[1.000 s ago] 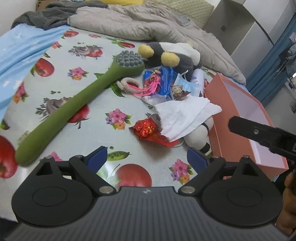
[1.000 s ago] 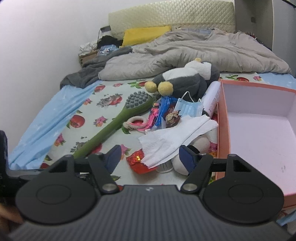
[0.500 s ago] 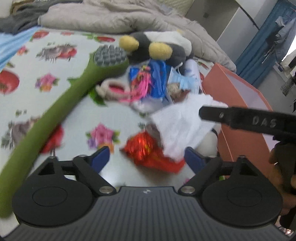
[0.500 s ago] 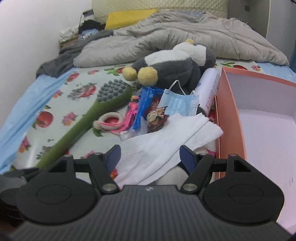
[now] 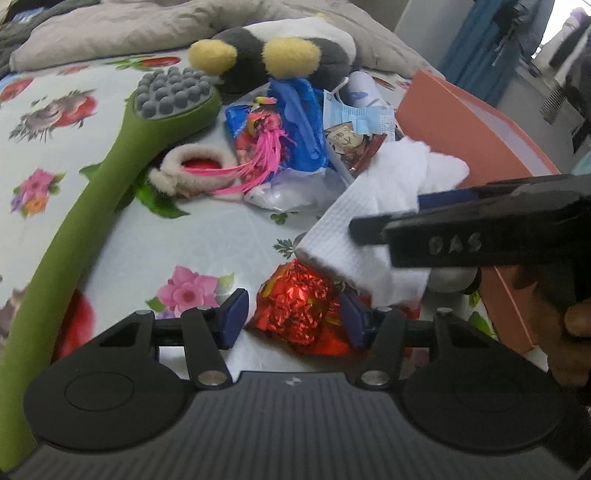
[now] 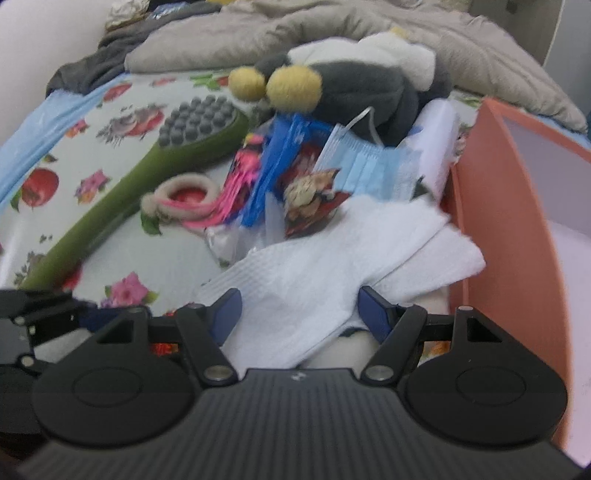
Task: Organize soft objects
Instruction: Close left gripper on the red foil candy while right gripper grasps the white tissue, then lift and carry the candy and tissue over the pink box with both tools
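A crumpled red foil wrapper lies on the flowered bed sheet. My left gripper is low around it and its jaws are closing; a gap still shows at the left pad. Just right of it, a white ribbed cloth is draped over a pale plush. My right gripper stands open over the cloth's near end, and it appears from the side in the left wrist view. Behind lie a penguin plush and a blue face mask.
An open orange box stands at the right, against the pile. A long green massage brush lies diagonally at the left. A fluffy ring and snack packets sit mid-pile. A grey duvet covers the far bed.
Both grippers came down and forward onto the pile. The left jaws narrowed around the red foil wrapper. The right gripper moved over the white cloth.
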